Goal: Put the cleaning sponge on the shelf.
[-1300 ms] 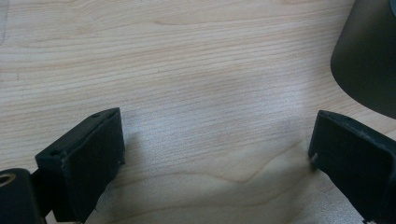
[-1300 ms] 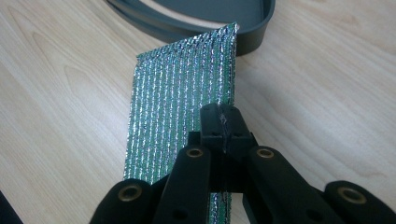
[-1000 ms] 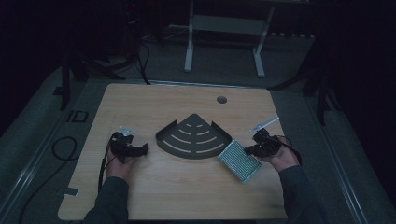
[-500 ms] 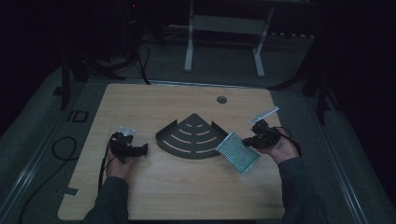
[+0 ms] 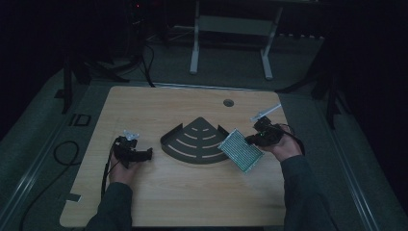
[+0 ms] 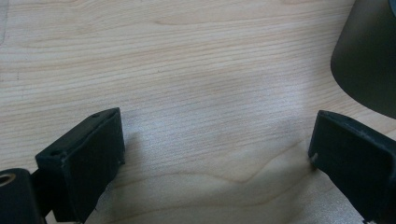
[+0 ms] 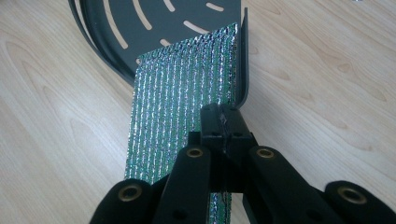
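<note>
A dark fan-shaped slotted rack (image 5: 197, 142) lies in the middle of the wooden table (image 5: 192, 202). My right gripper (image 5: 251, 140) is shut on the edge of a green glittery sponge pad (image 5: 240, 149), held lifted and tilted at the rack's right corner. In the right gripper view the jaws pinch the sponge pad (image 7: 187, 107), whose far end reaches the rack (image 7: 159, 23) and its raised side wall. My left gripper (image 5: 144, 155) rests on the table left of the rack, open. Between its fingers (image 6: 88, 158) lies bare wood, with the rack's edge (image 6: 369, 60) at the upper right.
A round cable hole (image 5: 228, 102) sits in the table's far side. A white table frame (image 5: 231, 29) stands on the floor beyond. Cables (image 5: 62, 154) lie on the floor at the left. Bare wood stretches across the front of the table.
My right gripper has lifted the sponge pad off the table and carried it left and up, toward the rack's right corner. The left gripper has stayed put.
</note>
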Demonstrator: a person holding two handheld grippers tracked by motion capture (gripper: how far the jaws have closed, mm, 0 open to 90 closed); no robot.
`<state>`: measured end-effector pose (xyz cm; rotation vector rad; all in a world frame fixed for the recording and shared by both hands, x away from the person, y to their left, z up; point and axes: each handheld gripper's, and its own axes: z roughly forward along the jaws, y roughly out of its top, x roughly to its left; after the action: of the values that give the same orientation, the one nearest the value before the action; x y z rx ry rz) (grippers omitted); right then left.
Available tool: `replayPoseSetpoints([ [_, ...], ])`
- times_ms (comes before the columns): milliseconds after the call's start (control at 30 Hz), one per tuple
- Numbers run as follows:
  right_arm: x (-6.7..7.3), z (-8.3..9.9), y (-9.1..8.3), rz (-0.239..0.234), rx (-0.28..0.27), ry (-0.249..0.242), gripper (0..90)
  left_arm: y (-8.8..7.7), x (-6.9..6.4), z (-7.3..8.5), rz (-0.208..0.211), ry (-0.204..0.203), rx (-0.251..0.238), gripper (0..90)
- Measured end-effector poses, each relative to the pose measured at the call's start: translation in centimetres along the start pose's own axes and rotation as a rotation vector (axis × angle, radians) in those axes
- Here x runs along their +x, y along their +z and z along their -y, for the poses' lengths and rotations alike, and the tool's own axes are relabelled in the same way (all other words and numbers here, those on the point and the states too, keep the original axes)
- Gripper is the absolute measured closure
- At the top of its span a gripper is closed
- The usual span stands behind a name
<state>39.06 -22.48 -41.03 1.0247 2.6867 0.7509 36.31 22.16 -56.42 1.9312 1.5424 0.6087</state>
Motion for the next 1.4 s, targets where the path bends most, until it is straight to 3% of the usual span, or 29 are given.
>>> replayPoseSetpoints([
  [1000,-1.2,-2.9,1.2,0.017,-0.03,0.033,89.8,0.0,0.0,0.0,-0.001,-0.001,0.0,3.7],
  [1400,-2.1,-3.8,2.8,0.008,-0.03,0.063,89.8,0.0,0.0,0.0,-0.002,0.0,0.001,3.6],
])
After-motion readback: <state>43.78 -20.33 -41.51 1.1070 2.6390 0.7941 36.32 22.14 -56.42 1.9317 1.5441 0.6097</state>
